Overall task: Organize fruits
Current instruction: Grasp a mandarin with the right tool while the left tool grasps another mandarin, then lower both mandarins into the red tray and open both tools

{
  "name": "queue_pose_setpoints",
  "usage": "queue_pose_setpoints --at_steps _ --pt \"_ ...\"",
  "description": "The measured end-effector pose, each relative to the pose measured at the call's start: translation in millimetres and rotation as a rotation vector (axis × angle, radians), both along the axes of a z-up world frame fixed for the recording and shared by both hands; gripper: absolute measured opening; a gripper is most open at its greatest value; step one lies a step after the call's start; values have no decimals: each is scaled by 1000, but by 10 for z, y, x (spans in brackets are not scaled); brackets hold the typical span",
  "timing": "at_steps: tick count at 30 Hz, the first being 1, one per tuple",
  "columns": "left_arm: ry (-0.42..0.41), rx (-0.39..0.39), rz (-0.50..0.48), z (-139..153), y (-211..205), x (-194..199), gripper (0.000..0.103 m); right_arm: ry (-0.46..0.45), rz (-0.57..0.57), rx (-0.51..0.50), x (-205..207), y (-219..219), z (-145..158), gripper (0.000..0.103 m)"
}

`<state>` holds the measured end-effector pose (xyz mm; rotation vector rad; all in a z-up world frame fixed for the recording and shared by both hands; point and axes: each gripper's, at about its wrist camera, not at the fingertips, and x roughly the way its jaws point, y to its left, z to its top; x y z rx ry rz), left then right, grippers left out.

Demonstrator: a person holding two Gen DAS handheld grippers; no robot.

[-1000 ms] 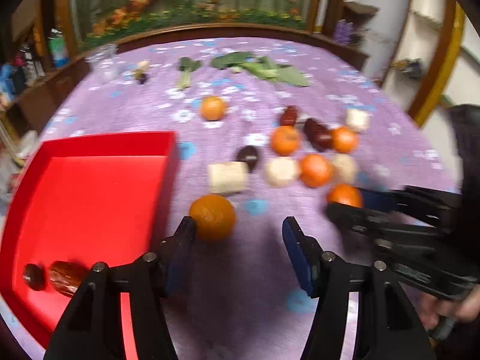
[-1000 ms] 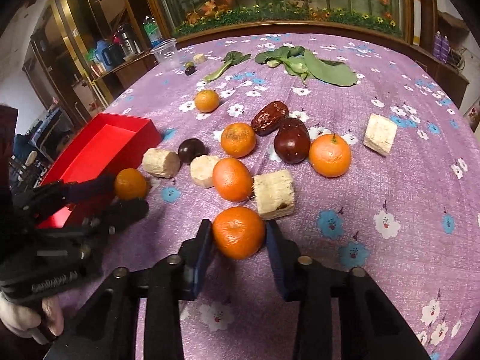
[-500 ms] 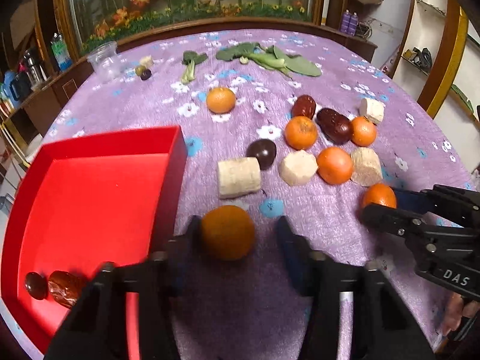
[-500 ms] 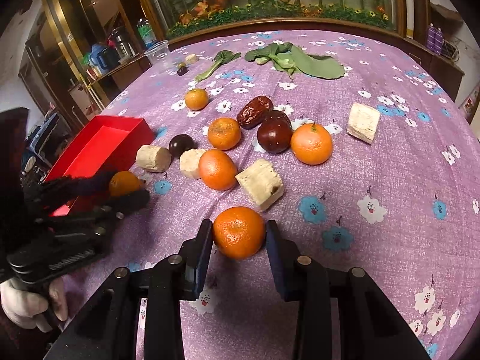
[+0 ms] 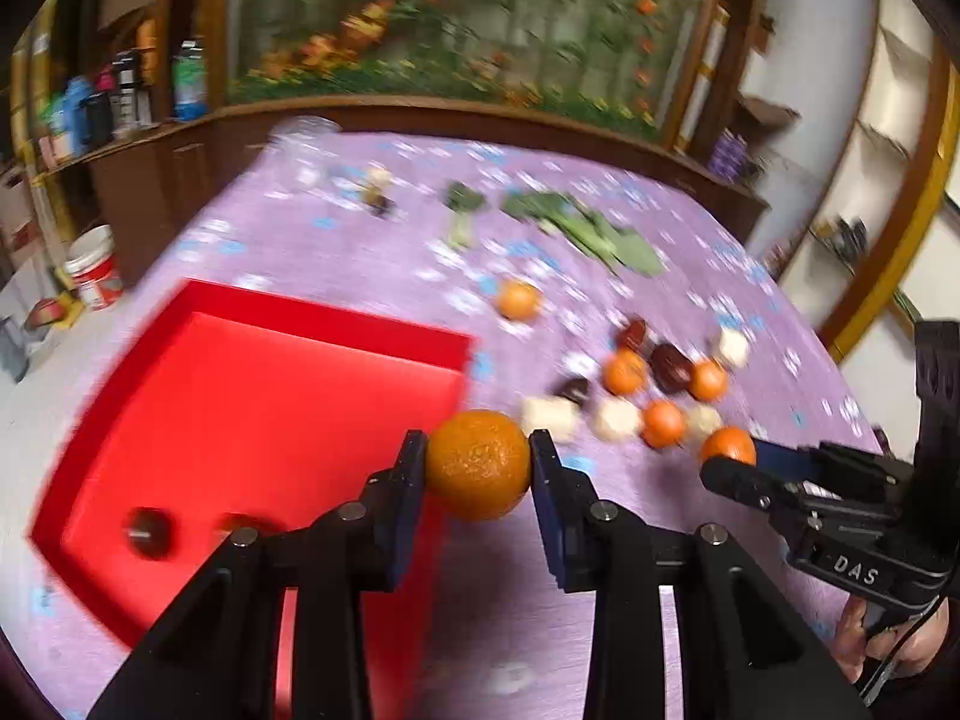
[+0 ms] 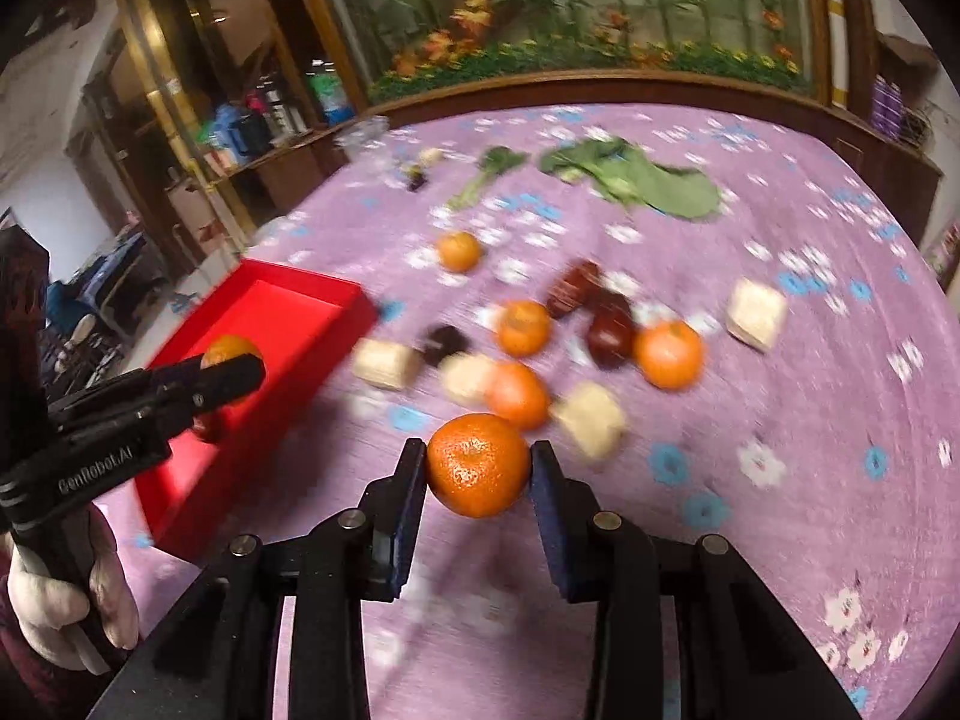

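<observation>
My left gripper (image 5: 478, 461) is shut on an orange (image 5: 477, 480) and holds it in the air at the near right wall of the red tray (image 5: 270, 396). A dark round fruit (image 5: 147, 531) and a brown date (image 5: 243, 522) lie in the tray's near corner. My right gripper (image 6: 478, 462) is shut on a second orange (image 6: 477, 474), lifted off the purple cloth. In the right wrist view the left gripper (image 6: 237, 363) hangs with its orange (image 6: 228, 348) over the tray (image 6: 288, 312). The left wrist view shows the right gripper (image 5: 729, 463) at far right with its orange (image 5: 728, 446).
Several oranges (image 6: 668, 355), dark dates (image 6: 609, 333) and pale cut chunks (image 6: 755, 313) lie in a cluster mid-table on the flowered purple cloth (image 6: 780, 420). Green leaves (image 6: 654, 180) and a clear cup (image 5: 303, 147) sit at the far side. A hand (image 6: 72, 594) grips the left handle.
The left jaws have shut on the orange and carried it up and left to the tray's wall. The right gripper has lifted its orange off the cloth.
</observation>
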<state>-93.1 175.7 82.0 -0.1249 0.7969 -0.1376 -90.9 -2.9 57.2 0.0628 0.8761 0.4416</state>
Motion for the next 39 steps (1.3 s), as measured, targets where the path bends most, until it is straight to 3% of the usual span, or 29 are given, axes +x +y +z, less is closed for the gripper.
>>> queue_pose_setpoints --at_steps 4,8,17,34,38,39 --pt "-21 45 128 117 504 -4 33 21 112 58 96 469 127 38" --pt "5 80 226 49 961 65 33 34 191 54 240 1001 106 38" --pt "71 32 304 -234 1471 147 33 97 250 -34 596 1842 -206 38" --pt "100 -11 307 -415 1563 291 34 95 257 -88 749 2101 -331 39" --pt "80 -2 308 -394 1548 280 56 87 250 -83 742 2071 -300 39" --pt "75 2 307 -379 1535 283 57 82 246 -77 737 2050 -279 39"
